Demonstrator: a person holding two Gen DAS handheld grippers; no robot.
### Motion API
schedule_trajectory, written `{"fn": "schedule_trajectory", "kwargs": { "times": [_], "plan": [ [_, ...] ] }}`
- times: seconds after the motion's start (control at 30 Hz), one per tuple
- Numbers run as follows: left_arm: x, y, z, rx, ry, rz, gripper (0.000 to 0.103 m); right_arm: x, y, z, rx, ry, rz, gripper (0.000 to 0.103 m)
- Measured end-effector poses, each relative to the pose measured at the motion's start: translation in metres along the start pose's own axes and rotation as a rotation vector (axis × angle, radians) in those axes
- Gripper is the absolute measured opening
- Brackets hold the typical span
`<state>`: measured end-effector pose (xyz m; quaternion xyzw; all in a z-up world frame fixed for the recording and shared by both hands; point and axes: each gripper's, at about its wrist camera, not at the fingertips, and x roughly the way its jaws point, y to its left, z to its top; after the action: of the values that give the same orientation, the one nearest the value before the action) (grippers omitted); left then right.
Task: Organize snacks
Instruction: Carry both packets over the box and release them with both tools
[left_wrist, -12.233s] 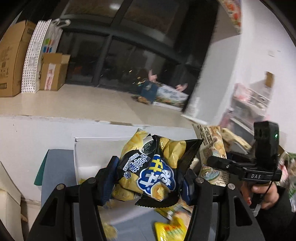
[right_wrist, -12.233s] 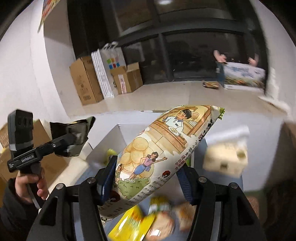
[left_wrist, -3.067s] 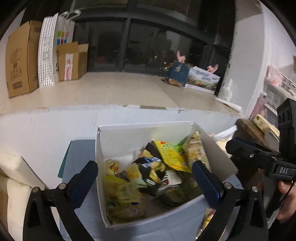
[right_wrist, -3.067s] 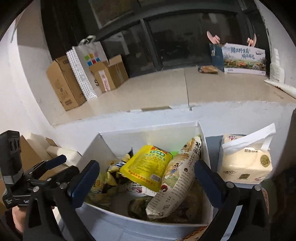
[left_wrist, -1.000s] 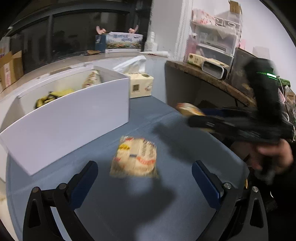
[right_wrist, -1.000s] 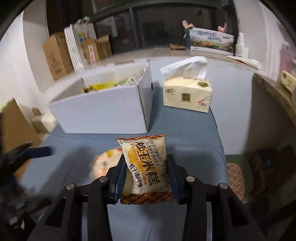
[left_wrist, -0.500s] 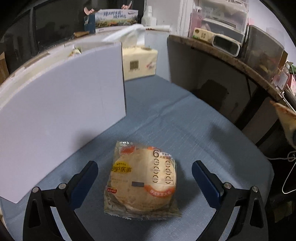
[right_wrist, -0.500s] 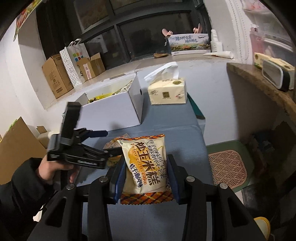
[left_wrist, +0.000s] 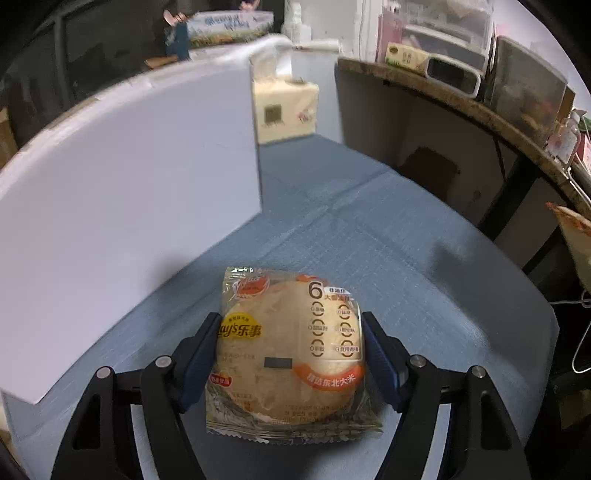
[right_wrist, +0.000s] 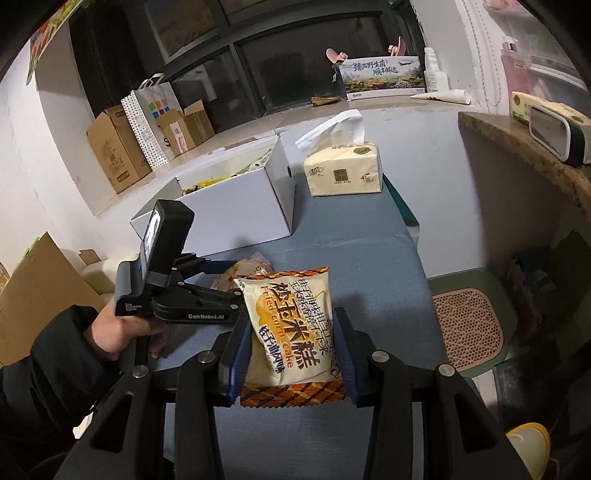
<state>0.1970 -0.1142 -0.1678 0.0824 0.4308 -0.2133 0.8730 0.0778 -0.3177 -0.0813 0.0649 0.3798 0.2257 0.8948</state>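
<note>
A clear packet holding a round rice cracker (left_wrist: 291, 347) lies flat on the blue tablecloth (left_wrist: 406, 258). My left gripper (left_wrist: 290, 321) straddles it, and its jaws are closing, with the blue pads (left_wrist: 207, 347) touching the packet's two sides. The right wrist view shows that gripper (right_wrist: 236, 275) held low over the same packet (right_wrist: 253, 264). My right gripper (right_wrist: 291, 321) is shut on a yellow fried corn cake bag (right_wrist: 288, 295), held upright above the cloth. The white snack box (right_wrist: 236, 210) stands behind, several bags inside.
The white box wall (left_wrist: 129, 166) rises close on the left of the cracker. A tissue pack (right_wrist: 343, 171) stands behind the box. A wooden shelf (left_wrist: 461, 103) with clutter runs along the right. A sleeved hand (right_wrist: 122, 328) holds the left gripper. Cardboard boxes (right_wrist: 114, 147) sit on the ledge.
The left gripper's jaws have narrowed from wide apart onto the cracker packet's sides. The right gripper still holds the corn cake bag and has barely moved.
</note>
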Motion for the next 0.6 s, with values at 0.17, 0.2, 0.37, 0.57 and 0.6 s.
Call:
{"fn": "schedule_trajectory", "kwargs": {
  "times": [0.17, 0.2, 0.37, 0.57, 0.6],
  "plan": [
    [-0.06, 0.009, -0.017, -0.088, -0.139, -0.028, 0.078, 0.003, 0.004, 0.001, -0.009, 0.003, 0.0, 0.045],
    [-0.078, 0.011, -0.021, -0.11, -0.183, -0.032, 0.078, 0.005, 0.005, 0.001, -0.012, 0.005, 0.002, 0.045],
    [-0.148, 0.028, -0.036, -0.204, -0.358, -0.011, 0.078, 0.02, 0.025, 0.015, -0.045, -0.005, 0.033, 0.045],
    [-0.197, 0.065, -0.029, -0.27, -0.492, 0.068, 0.078, 0.045, 0.06, 0.055, -0.103, -0.032, 0.101, 0.045],
    [-0.199, 0.071, -0.024, -0.279, -0.504, 0.077, 0.078, 0.051, 0.067, 0.065, -0.12, -0.037, 0.109, 0.045]
  ]
}}
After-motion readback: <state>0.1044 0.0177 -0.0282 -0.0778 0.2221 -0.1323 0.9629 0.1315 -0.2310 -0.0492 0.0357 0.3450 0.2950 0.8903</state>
